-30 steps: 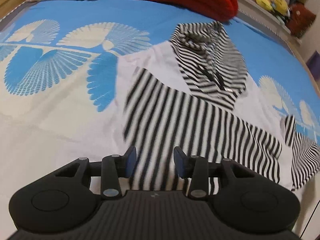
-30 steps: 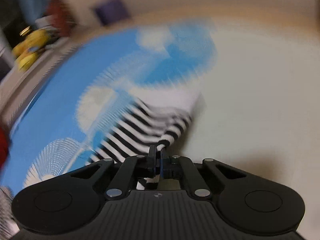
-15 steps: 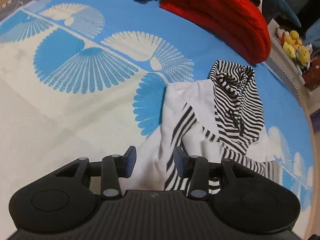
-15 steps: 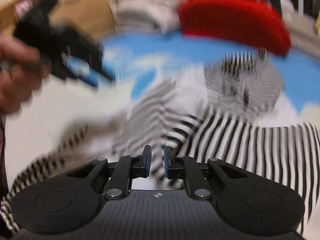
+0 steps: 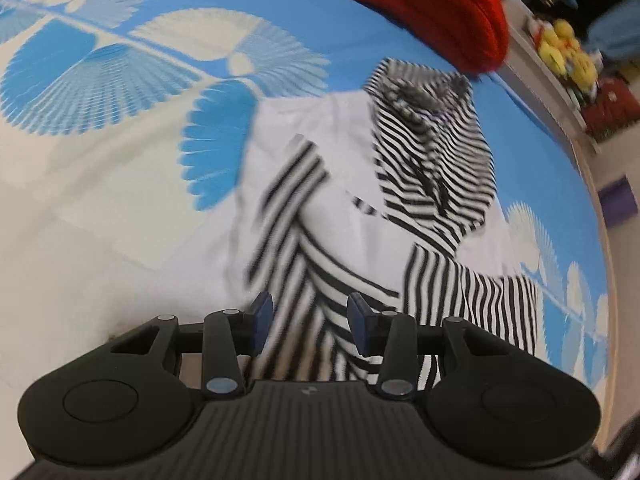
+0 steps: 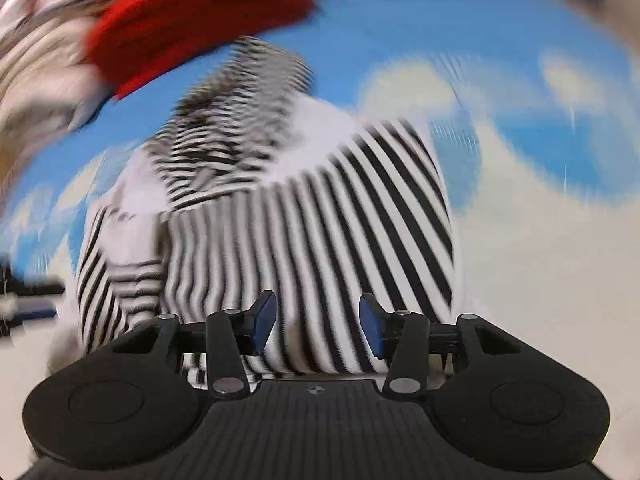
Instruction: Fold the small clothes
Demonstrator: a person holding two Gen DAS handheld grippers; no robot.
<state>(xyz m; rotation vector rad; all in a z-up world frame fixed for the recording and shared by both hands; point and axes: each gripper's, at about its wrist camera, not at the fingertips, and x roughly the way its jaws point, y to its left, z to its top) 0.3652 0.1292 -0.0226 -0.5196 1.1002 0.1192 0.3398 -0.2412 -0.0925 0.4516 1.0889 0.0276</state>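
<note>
The hoodie, white with black-and-white stripes, lies on the bed, on a blue and cream fan-print cover. Its striped hood points toward the red cushion at the far edge. One striped sleeve lies folded across the white body; a second striped part extends to the right.

The left hand-held gripper has its jaws apart and grips nothing; striped fabric shows between and below its blue pads.

The right hand-held gripper also has its jaws spread and empty, positioned over the wide striped panel. The right wrist view is motion-blurred, so finer detail cannot be read. Yellow plush toys sit beyond the bed.
</note>
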